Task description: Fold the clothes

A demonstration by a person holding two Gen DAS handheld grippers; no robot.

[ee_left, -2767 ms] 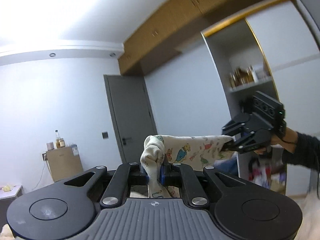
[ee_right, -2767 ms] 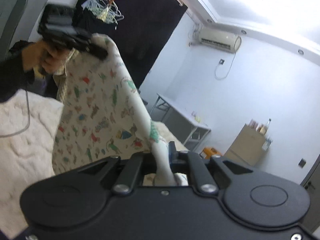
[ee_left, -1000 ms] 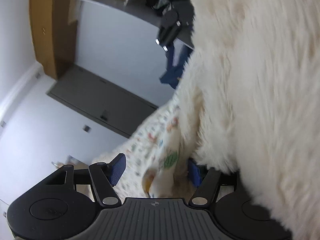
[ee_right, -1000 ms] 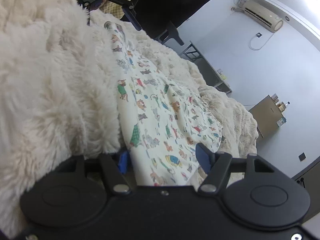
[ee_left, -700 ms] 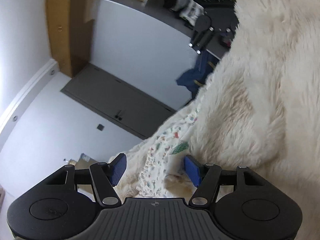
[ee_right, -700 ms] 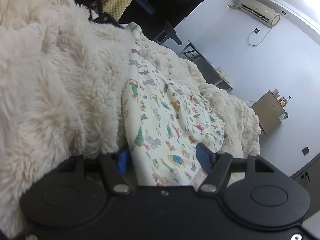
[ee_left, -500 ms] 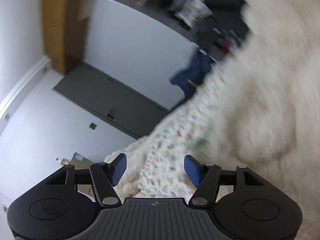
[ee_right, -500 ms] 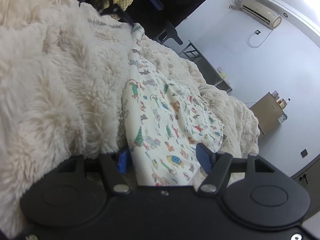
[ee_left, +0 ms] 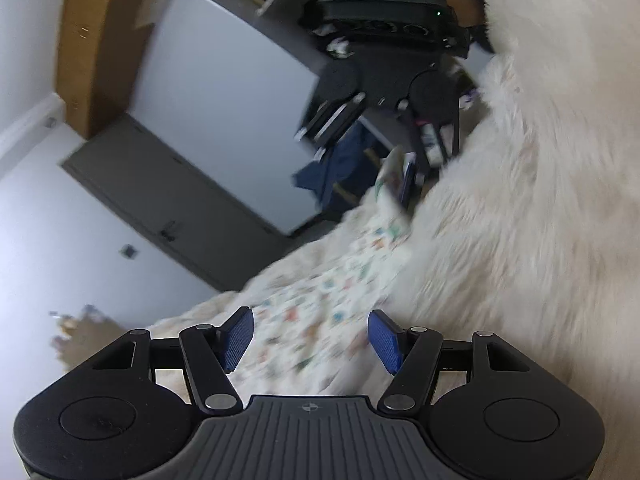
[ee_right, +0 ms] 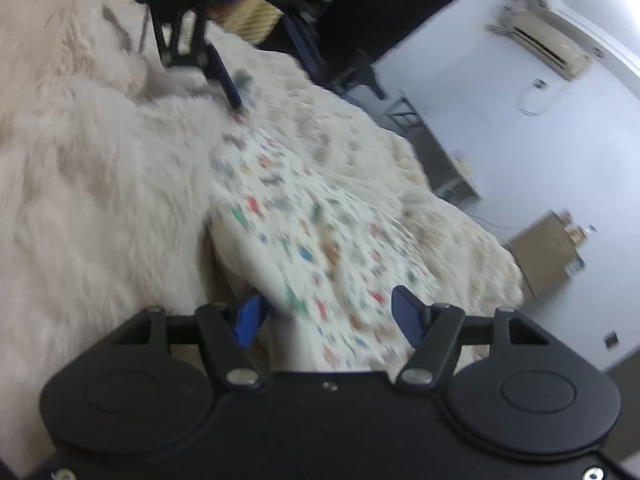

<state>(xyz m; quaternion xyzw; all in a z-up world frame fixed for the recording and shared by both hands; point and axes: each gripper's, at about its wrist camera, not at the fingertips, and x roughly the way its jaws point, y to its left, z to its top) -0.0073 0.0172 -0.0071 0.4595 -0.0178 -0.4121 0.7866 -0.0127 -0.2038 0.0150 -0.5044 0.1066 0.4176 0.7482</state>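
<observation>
1. Printed garment [ee_right: 320, 240]: cream cloth with small coloured figures, laid out on the fluffy white blanket [ee_right: 100, 208] that covers the bed. All places below are given relative to this garment.

2. Left gripper [ee_left: 308, 338]: jaws stand open over one end of the garment; the blue pads sit either side of the cloth and nothing is pinched.

3. Right gripper [ee_right: 328, 316]: at the opposite end. Its jaws have just been closing, yet a wide gap is seen in its own view, with cloth lying between the pads and not pressed. In the left wrist view the cloth corner appears lifted against one pad [ee_left: 406, 178]; blur prevents a grip from being confirmed.

4. Step in hand, as judged: the garment has been spread flat and its ends are to be retaken for a fold. The corners should be pinched through cloth only, with blanket pile kept out of the jaws, and both ends carried level so that the edges meet squarely.

5. Shown by the left wrist view only: a grey door [ee_left: 172, 216], a wooden cabinet [ee_left: 100, 32] and dark blue clothing [ee_left: 336, 168] beyond the garment's far end.

6. Shown by the right wrist view only: an air conditioner [ee_right: 540, 46], a small brown cabinet [ee_right: 548, 252] and a table frame [ee_right: 440, 160] beside the bed.
</observation>
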